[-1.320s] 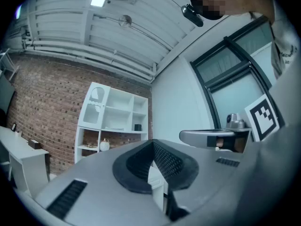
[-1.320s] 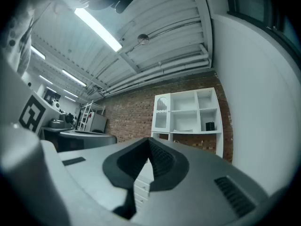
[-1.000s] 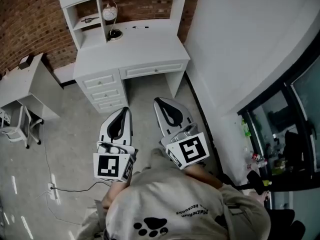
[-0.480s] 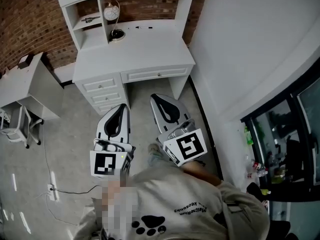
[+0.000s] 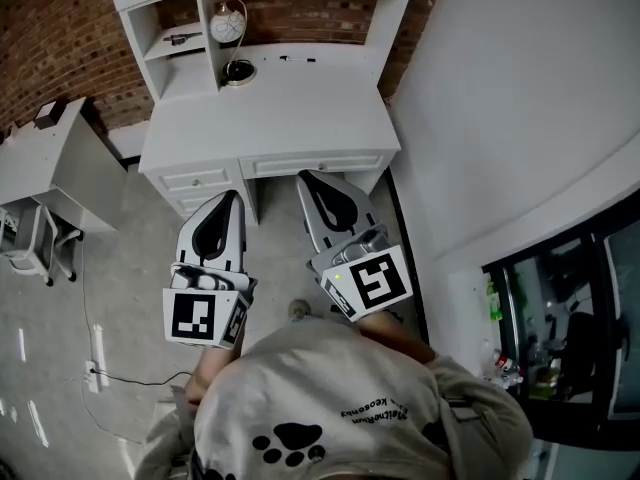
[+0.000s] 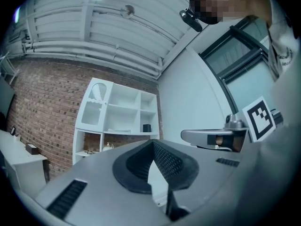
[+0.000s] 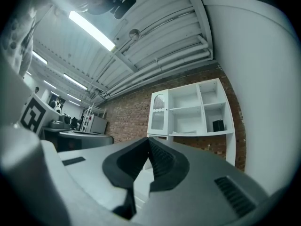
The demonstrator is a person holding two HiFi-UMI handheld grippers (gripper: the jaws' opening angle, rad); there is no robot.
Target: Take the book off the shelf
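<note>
One small dark upright block (image 6: 146, 127), possibly the book, in a right-hand cubby of white wooden shelf unit (image 6: 140, 109) above white desk (image 5: 300, 98). Well apart from it, left grey gripper (image 5: 228, 200) and right grey gripper (image 5: 306, 180), jaws pressed together, empty.

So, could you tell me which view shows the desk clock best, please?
The head view: the clock stands in plain sight on the desk, round face clear. The left gripper view shows it only as a tiny, faint shape under the shelves. The right gripper view does not show it.
</note>
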